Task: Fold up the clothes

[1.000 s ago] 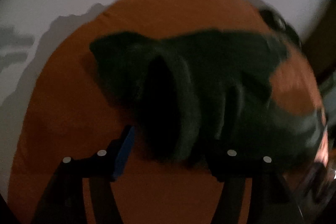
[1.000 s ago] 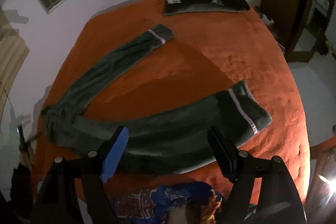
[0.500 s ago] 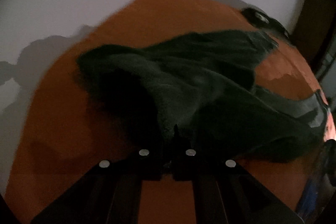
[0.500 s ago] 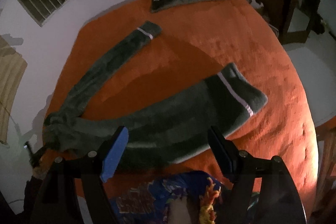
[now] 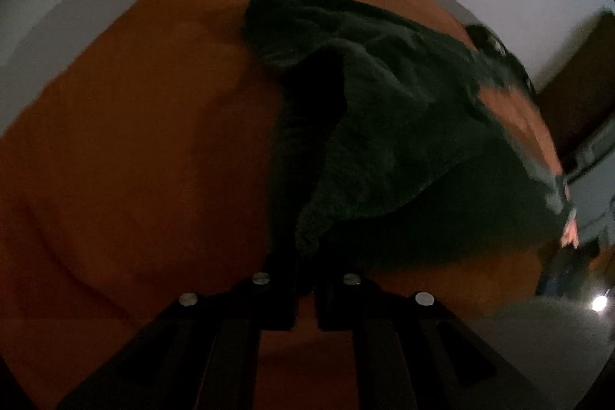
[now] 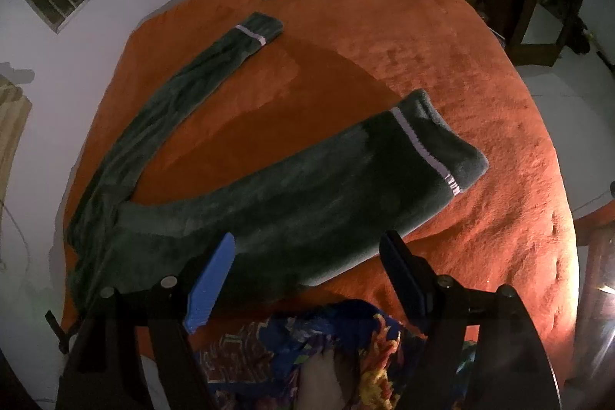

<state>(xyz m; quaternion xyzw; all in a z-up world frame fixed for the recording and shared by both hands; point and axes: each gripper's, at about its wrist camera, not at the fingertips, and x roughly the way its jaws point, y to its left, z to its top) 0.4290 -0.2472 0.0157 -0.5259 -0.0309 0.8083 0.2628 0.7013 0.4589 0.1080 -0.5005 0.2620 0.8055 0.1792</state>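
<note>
Lifted since the earlier frame, the trousers' point(image 6: 269, 195) waist bunches up mid-frame over the orange bed point(image 6: 480, 95), pinched in the clamped left gripper point(image 5: 306, 289). Legs sprawl across centre. Right gripper point(image 6: 307, 279) hangs spread, empty, lower frame.

light: super dim, warm | glare: lamp spot point(image 5: 598, 303) low right | blur: left view smeared | edges: heavy fisheye warp, black corners

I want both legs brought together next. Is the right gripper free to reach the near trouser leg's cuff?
Probably yes: the right gripper is open and empty above the near leg, and nothing covers its striped cuff.
</note>
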